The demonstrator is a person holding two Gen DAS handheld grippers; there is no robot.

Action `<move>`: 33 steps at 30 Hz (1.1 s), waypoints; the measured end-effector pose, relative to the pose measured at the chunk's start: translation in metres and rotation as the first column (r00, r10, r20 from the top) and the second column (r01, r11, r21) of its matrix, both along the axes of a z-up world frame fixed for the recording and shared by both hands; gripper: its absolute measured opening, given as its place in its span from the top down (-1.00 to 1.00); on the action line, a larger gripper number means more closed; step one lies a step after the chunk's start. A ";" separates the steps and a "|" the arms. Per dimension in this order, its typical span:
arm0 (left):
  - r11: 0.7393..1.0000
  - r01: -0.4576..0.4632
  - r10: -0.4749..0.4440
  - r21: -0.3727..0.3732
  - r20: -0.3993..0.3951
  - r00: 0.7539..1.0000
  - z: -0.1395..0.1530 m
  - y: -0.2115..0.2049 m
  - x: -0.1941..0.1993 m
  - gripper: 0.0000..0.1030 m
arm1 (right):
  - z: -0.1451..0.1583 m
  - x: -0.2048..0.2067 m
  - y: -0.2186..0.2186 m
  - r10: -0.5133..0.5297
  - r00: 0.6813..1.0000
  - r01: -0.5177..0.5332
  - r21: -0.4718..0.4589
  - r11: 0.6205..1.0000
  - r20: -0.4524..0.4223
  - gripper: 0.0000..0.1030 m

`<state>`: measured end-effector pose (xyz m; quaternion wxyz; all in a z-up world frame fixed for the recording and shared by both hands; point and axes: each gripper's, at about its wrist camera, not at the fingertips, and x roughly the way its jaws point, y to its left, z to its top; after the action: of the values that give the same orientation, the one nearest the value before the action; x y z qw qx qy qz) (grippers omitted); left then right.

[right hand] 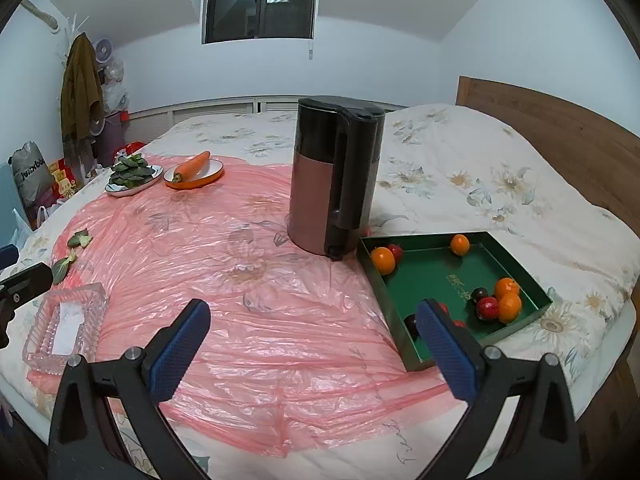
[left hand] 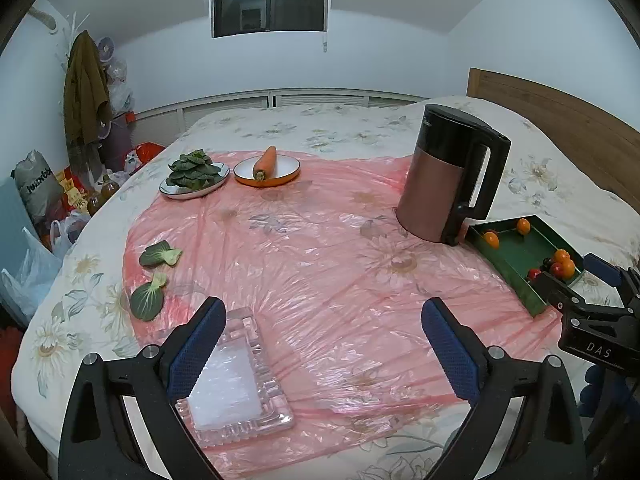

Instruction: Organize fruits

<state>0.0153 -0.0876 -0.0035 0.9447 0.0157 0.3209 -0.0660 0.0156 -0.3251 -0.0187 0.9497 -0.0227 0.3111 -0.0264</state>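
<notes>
While lying scattered in the green tray (right hand: pixel 516 258) at near right, oranges (right hand: pixel 383 260) and red fruits (right hand: pixel 487 307) suiting sorted or unsorted alike, hovering with left gripper (left hand: pixel 322 346) and right gripper (right hand: pixel 312 346) both spread wide, gripping nothing.

crinkled glossy plastic sheet (right hand: pixel 256 320) over floral cloth bedspread (right hand: pixel 480 168) — clear ribbed glass dish (left hand: pixel 236 392).

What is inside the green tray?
In the green tray: four oranges, some red fruits and dark ones. The right gripper covers part of the near corner.
</notes>
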 end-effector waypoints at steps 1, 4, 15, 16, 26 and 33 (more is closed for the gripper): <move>1.000 0.002 -0.002 -0.001 -0.001 1.000 0.000 0.001 0.000 -0.87 | 0.000 0.000 0.000 0.000 1.000 0.000 -0.001 1.000 -0.001 -1.00; 1.000 0.007 -0.007 0.001 -0.002 1.000 0.000 0.000 0.000 -0.88 | 0.000 0.001 0.000 0.002 1.000 -0.002 -0.005 1.000 -0.001 -1.00; 1.000 0.021 -0.021 -0.002 -0.015 1.000 -0.002 -0.001 0.001 -0.95 | -0.002 0.000 -0.006 -0.003 1.000 0.003 -0.011 1.000 -0.005 -1.00; 1.000 0.021 -0.021 -0.001 -0.016 1.000 -0.002 -0.001 0.001 -0.95 | -0.002 0.000 -0.006 -0.004 1.000 0.003 -0.011 1.000 -0.005 -1.00; 1.000 0.028 -0.028 0.008 -0.013 1.000 -0.005 -0.001 0.000 -0.96 | -0.004 0.001 -0.009 -0.005 1.000 0.005 -0.012 1.000 -0.016 -1.00; 0.999 0.037 -0.037 0.021 -0.004 0.999 -0.004 -0.003 -0.002 -0.97 | -0.005 0.002 -0.009 -0.005 1.000 0.005 -0.013 1.000 -0.017 -1.00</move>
<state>0.0137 -0.0907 -0.0074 0.9425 0.0316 0.3230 -0.0800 0.0180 -0.3338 -0.0233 0.9469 -0.0283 0.3189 -0.0307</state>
